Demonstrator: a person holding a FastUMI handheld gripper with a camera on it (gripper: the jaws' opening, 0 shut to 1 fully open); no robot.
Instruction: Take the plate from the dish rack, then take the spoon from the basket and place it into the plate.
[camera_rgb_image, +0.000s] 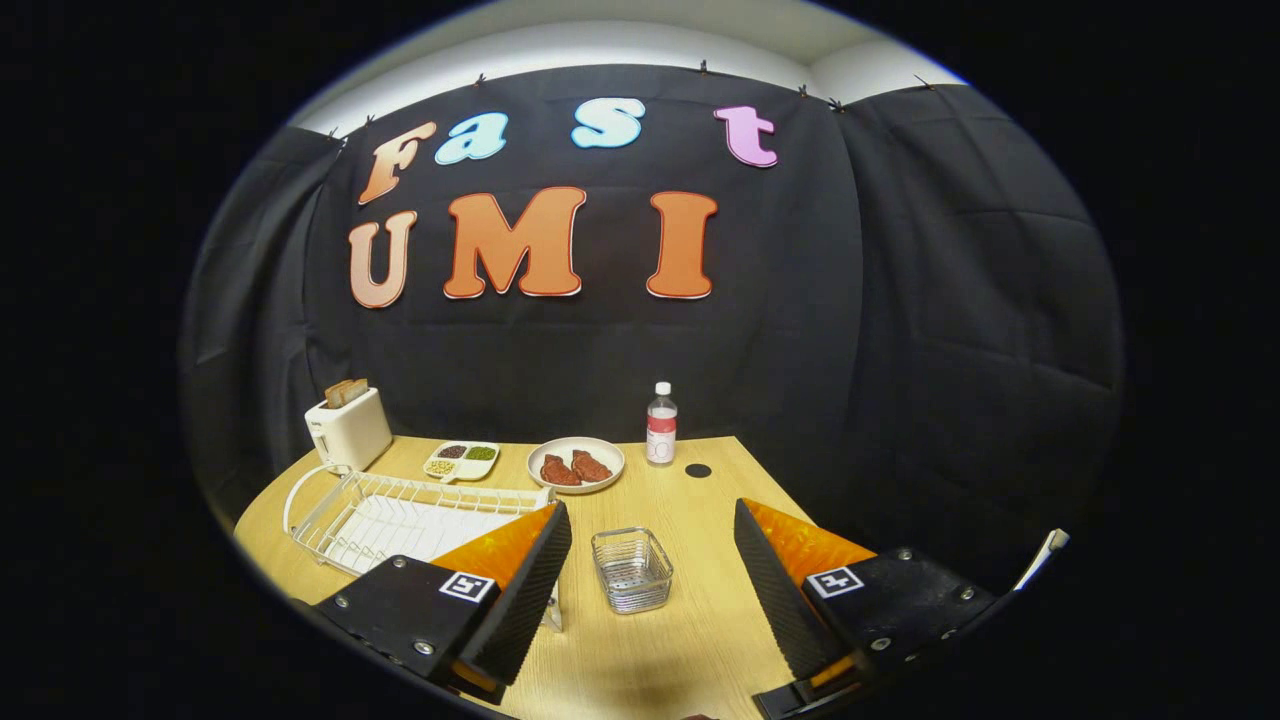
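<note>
Black cloth hung behind the wooden bench (690, 600). The gripper (652, 590) had its jaws wide apart, holding nothing. The small wire basket (631, 570) sat between them. The white dish rack (400, 520) lay beside one finger. A plate (576, 464) with red food sat beyond the basket, near a bottle (661, 425) and toaster (347, 428).

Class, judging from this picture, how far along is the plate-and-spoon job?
Done, seemingly: the dish rack holds no plate and the wire basket no spoon. In hand: nothing; the gripper is open, the basket just ahead between its fingers. Left: I cannot confirm the spoon sits in a plate.
</note>
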